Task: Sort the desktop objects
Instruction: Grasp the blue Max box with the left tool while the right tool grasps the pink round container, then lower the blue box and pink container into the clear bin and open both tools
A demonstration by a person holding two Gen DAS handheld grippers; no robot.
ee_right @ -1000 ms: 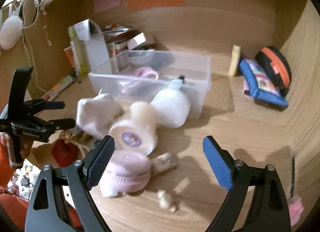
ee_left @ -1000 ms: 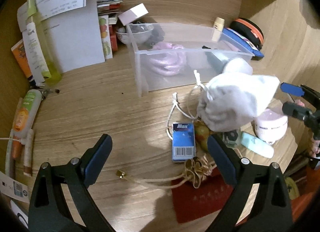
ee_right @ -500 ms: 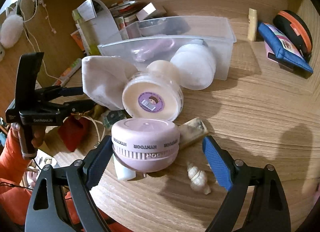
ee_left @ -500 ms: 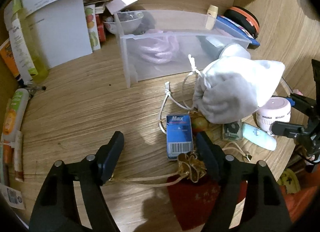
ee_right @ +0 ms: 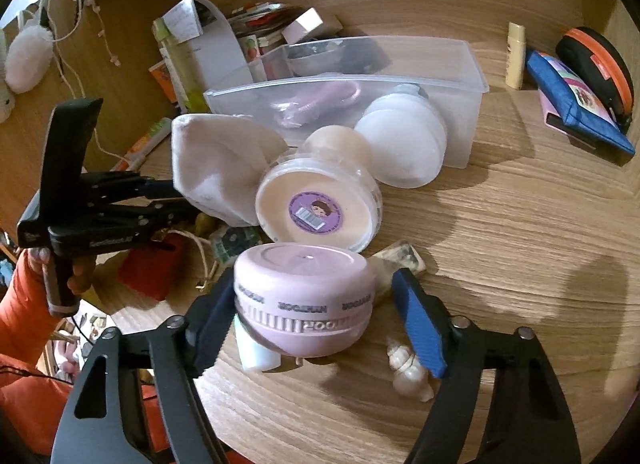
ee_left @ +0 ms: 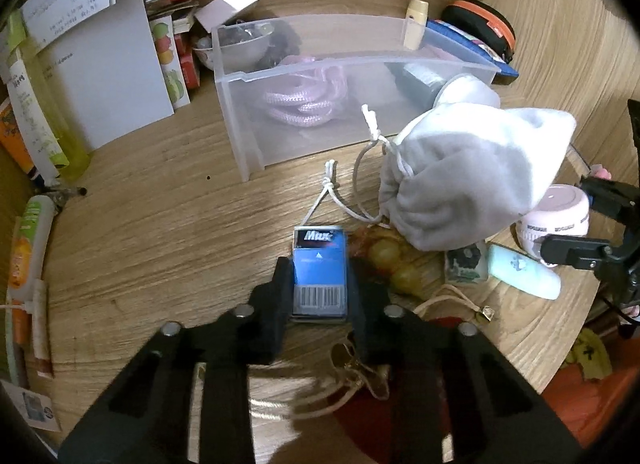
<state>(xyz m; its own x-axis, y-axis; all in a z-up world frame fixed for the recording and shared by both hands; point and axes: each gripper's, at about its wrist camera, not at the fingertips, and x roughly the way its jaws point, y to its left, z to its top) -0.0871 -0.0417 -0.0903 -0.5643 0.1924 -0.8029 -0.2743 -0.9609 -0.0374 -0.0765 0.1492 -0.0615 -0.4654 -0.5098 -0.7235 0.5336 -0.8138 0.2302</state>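
My left gripper (ee_left: 319, 284) is shut on a small blue Max box (ee_left: 319, 268) that lies on the wooden desk. My right gripper (ee_right: 316, 316) is open around a round pink case (ee_right: 306, 302); the left finger touches it, the right finger stands a little off. A clear plastic bin (ee_left: 332, 103) holding pink rope (ee_left: 304, 103) stands behind, and also shows in the right wrist view (ee_right: 460, 75). A white drawstring pouch (ee_left: 468, 171) lies beside the bin. The left gripper shows in the right wrist view (ee_right: 160, 199) at the left.
A round cream tub (ee_right: 316, 203) and a white puff (ee_right: 400, 143) lean by the bin. A shell (ee_right: 408, 368), a mint tube (ee_left: 524, 276), a red pouch (ee_left: 380, 416), a blue pouch (ee_right: 580, 107) and an orange-black case (ee_right: 596, 63) lie around. Papers and bottles (ee_left: 80, 63) stand at the left.
My left gripper moved forward and closed on the blue box. My right gripper came closer to the pink case, and its fingers narrowed around it.
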